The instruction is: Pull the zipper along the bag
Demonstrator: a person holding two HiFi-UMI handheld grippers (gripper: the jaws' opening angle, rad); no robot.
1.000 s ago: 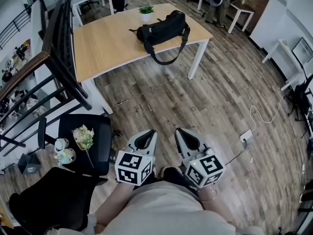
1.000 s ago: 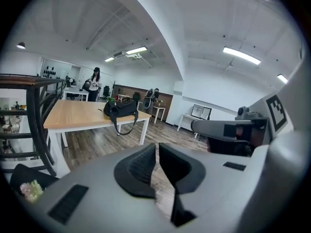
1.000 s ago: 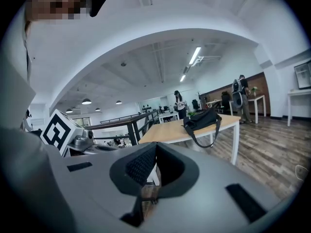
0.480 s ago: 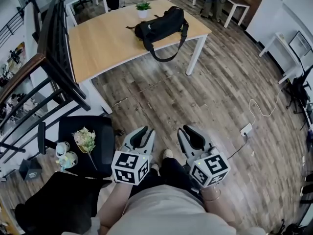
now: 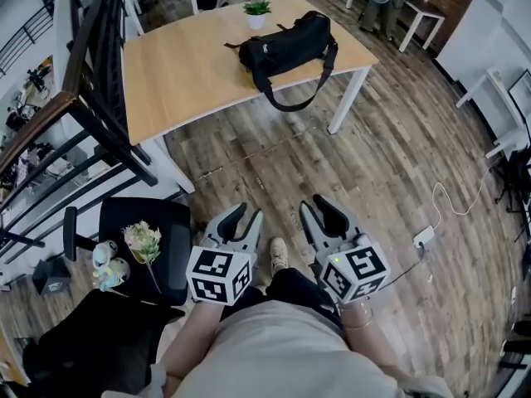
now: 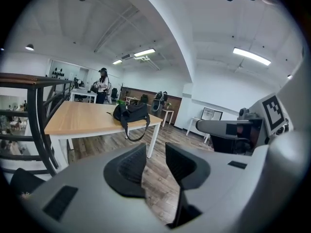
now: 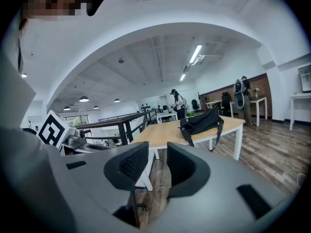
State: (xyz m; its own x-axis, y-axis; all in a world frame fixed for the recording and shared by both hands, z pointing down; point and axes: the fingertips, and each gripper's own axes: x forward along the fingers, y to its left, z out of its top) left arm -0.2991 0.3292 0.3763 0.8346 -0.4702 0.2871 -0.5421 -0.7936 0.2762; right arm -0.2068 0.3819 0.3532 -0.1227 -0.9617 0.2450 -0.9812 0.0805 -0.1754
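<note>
The left gripper (image 5: 242,220) and the right gripper (image 5: 319,214) sit side by side, low and close to the person's torso, over the wooden floor (image 5: 390,164). Both point forward toward the table (image 5: 182,65). The jaws of both grippers are opening, and each gripper view shows only floor and table in the gap, so neither holds anything.

The black duffel bag (image 5: 286,44) lies on the far part of the tabletop, straight ahead and well apart from both grippers. Its long axis runs roughly crosswise to the line of approach, with the right end slightly farther away. Its shoulder strap (image 5: 286,102) hangs over the near table edge. Neither gripper is clearly nearer to the bag. The zipper cannot be made out at this range. Judgement: both arms must first be carried forward to the table.
</note>
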